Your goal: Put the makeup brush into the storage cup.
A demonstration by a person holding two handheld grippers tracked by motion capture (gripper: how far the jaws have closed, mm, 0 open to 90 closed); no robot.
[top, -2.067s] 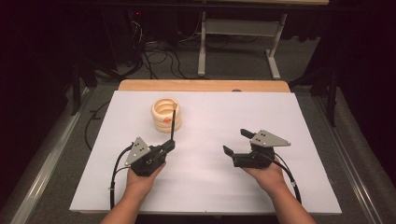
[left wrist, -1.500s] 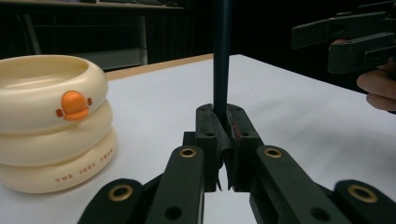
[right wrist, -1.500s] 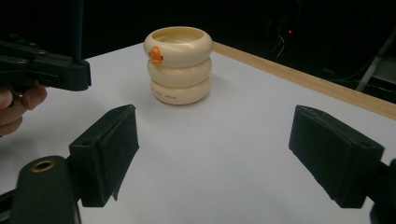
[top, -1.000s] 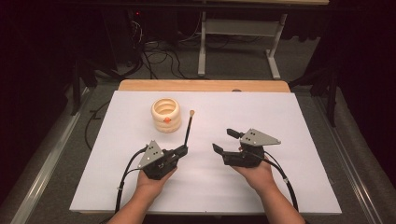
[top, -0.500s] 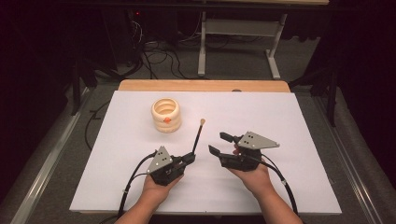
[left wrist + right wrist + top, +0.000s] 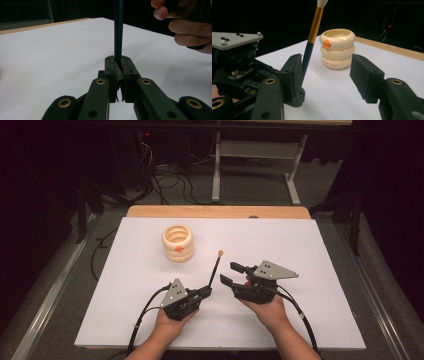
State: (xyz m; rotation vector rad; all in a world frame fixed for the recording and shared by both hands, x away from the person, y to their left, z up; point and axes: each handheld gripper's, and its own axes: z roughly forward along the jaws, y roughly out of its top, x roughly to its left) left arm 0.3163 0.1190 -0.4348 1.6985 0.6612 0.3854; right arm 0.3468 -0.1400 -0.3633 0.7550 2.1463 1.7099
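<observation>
High view: left gripper (image 6: 204, 292) clamps brush (image 6: 215, 269) at its handle end, tip raised, near side of cup (image 6: 177, 242). Right gripper (image 6: 229, 274), just beside brush, jaws half-wide and closing, nothing between. Step looks like a handover; next, right must close on shaft.

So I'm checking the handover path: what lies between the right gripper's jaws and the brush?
Nothing: in the right gripper view the right gripper stands open with the brush beside one jaw, bare white table between.

A slim brush (image 6: 215, 268) with a dark handle, gold ferrule and pale tip stands tilted, its lower end pinched between the left fingers (image 6: 113, 71).
</observation>
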